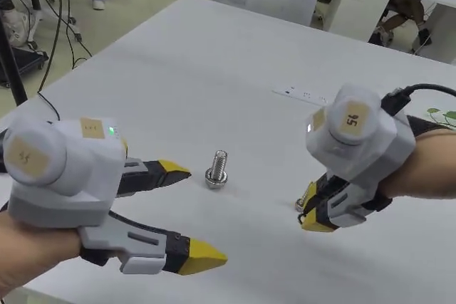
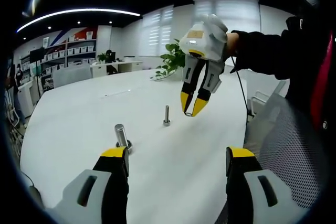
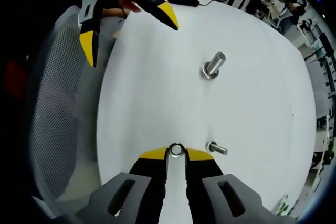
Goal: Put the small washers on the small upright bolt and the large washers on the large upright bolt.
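I'm working in an open office, over a wide white table (image 1: 214, 69) with a grey mesh chair (image 2: 294, 145) at its edge. My left claw (image 1: 198, 211) hovers above the tabletop with its jaws spread wide and nothing between them. My right claw (image 1: 311, 211) points down at the surface, jaws drawn narrow and pinching a washer (image 3: 176, 150) at their tips. The large bolt (image 1: 217, 169) stands upright just ahead of the left claw, between the two claws. The small bolt (image 3: 217, 148) stands just beside the right claw's tips, close to the washer but apart from it.
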Demonstrator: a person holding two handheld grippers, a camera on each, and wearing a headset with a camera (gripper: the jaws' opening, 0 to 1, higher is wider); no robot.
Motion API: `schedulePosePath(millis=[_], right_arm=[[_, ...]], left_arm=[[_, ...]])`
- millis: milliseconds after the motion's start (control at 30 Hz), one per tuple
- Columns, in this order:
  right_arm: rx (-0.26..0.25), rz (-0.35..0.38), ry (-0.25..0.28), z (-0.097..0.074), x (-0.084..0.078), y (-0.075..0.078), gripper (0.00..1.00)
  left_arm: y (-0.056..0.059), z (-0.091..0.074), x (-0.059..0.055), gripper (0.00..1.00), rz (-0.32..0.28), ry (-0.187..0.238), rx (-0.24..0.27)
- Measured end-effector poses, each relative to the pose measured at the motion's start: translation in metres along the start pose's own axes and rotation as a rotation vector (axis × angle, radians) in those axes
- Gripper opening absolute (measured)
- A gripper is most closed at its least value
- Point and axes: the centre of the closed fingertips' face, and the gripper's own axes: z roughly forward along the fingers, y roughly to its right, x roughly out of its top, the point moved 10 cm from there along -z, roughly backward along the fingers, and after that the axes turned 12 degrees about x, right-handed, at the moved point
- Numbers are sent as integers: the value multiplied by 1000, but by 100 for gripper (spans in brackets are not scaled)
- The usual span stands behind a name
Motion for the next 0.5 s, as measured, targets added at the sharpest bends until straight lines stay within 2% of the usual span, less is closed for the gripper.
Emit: schedulePosePath(millis=[433, 500], right_arm=[[-73, 37, 19, -25, -8, 18, 13], [-84, 39, 21, -26, -8, 26, 13]], left_arm=[[0, 1, -1, 75, 2, -9, -11], [1, 1, -1, 75, 1, -12, -11]])
